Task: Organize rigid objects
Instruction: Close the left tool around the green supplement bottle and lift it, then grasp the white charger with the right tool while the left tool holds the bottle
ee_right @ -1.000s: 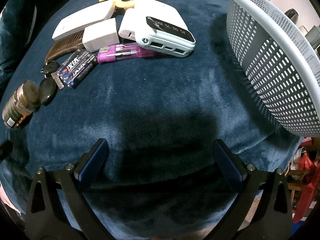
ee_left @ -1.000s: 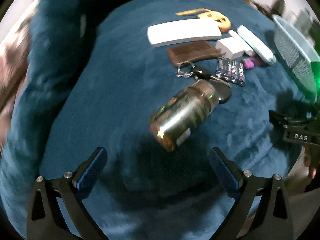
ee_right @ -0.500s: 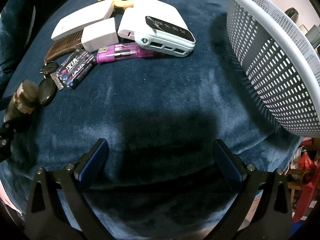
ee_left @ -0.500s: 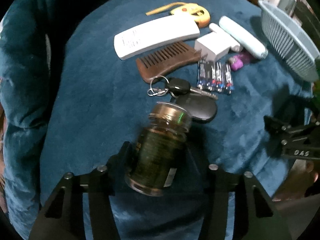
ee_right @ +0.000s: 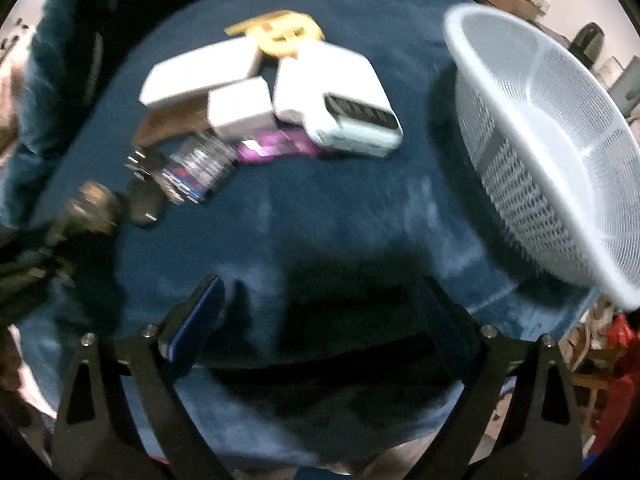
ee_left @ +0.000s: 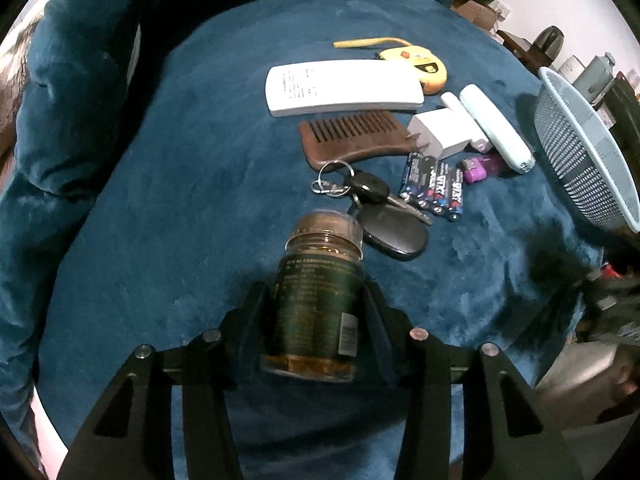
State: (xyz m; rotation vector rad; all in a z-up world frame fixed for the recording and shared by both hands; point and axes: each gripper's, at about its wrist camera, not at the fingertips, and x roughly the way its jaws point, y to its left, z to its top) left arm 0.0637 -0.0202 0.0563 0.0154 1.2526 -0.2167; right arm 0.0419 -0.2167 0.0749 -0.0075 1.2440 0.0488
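Observation:
My left gripper is shut on a brown glass jar with a dark label, its lid pointing away. Beyond it on the blue blanket lie a black key fob with keys, batteries, a brown comb, a white remote, a white charger, a purple lighter, a pale power bank and a yellow tape measure. My right gripper is open and empty above bare blanket; the jar shows blurred at its far left.
A pale perforated basket stands at the right edge of the blanket, also in the left wrist view. Dark blue cushions rise at the left. Clutter and red items lie beyond the blanket's right edge.
My left gripper closed on the jar, which lay loose a second ago, and turned it lid-away. My right gripper shifted, its view now blurred, with the basket seen more from above.

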